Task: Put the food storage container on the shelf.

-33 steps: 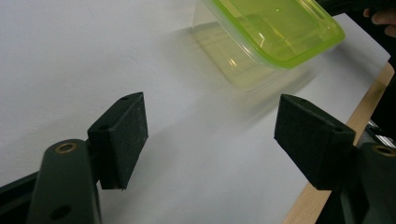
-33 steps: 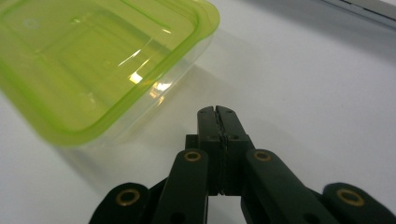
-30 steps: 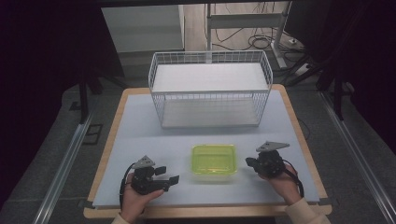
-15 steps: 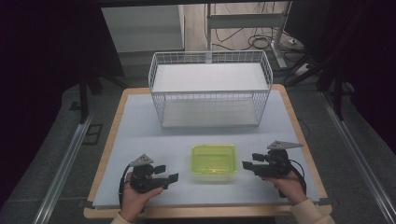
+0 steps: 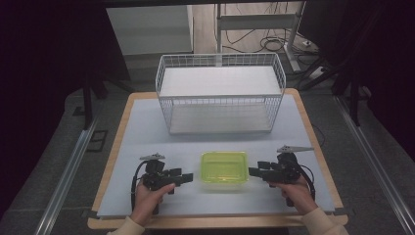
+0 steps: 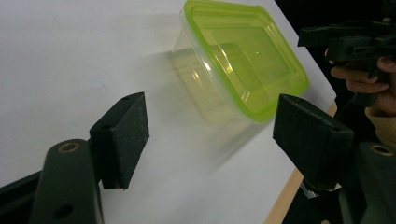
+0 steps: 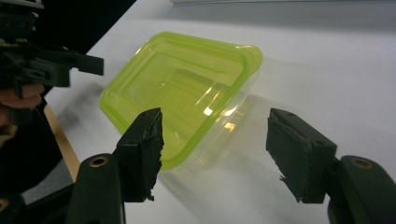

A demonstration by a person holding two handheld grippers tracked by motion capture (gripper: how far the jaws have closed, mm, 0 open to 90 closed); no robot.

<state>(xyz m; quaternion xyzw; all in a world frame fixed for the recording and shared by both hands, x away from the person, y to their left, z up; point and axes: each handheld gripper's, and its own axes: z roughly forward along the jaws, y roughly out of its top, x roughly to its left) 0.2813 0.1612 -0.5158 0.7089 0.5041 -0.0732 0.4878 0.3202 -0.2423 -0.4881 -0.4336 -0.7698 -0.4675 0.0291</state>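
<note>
A clear plastic container with a lime-green lid [image 5: 224, 166] sits on the white table top near the front edge. My left gripper [image 5: 188, 178] lies just left of it, pointing at it. In the left gripper view the gripper [image 6: 215, 135] is open and the container [image 6: 243, 60] stands a short way ahead. My right gripper [image 5: 254, 171] faces the container from the right. Its jaws have just opened wide and eased in slightly. In the right gripper view the gripper [image 7: 219, 154] is open and the container's [image 7: 182, 88] near end is untouched before the pads.
A white wire basket [image 5: 220, 93] stands at the back of the table, open at the top with a white floor. The table's wooden edge [image 5: 215, 223] runs close behind both hands. Each gripper view shows the other gripper [image 6: 345, 39] [image 7: 51, 65] beyond the container.
My left gripper has slid a little to the right, closer to the container. The right gripper's jaws have spread apart and now point at the container; the hand has stayed put.
</note>
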